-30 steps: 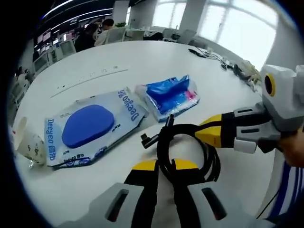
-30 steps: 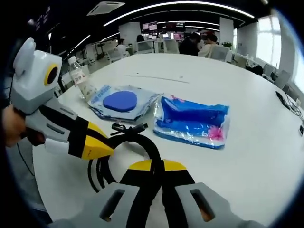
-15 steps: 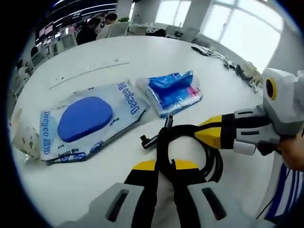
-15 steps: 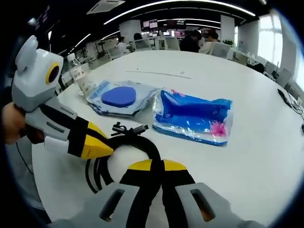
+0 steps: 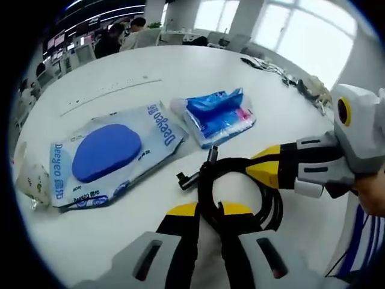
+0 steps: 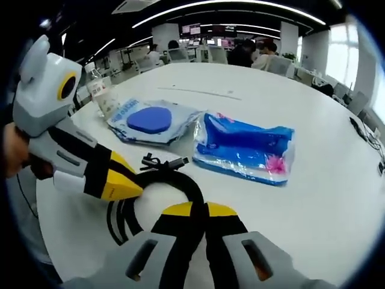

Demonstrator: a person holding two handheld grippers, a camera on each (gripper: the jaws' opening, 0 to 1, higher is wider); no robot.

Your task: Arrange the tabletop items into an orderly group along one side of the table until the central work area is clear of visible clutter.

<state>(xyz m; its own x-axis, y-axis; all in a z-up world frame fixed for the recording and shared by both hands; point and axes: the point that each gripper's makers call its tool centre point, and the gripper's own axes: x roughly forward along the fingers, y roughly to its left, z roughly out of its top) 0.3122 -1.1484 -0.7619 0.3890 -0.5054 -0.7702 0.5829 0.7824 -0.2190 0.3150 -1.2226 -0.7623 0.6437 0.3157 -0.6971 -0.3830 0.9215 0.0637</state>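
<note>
Cable (image 5: 240,192): one black coiled loop, rubbery, with two plug ends, pinched by both my tongs. My left gripper (image 5: 207,212) is clamped on its near arc; my right gripper (image 6: 201,211) is clamped on the opposite arc. Beyond the jaws lie two soft plastic packs: one wet-wipes pack (image 5: 111,156) with a blue oval lid, one crinkled blue packet (image 5: 216,117). One bottle (image 6: 102,96) stands left of the wipes, on the round white table (image 6: 325,186).

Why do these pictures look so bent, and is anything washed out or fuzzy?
Left gripper view: the fisheye lens bows the white table, and the windows blow out to white. Right gripper view: the same bulge; ceiling light strips glare, while the blue packet and black cable stay sharp.
</note>
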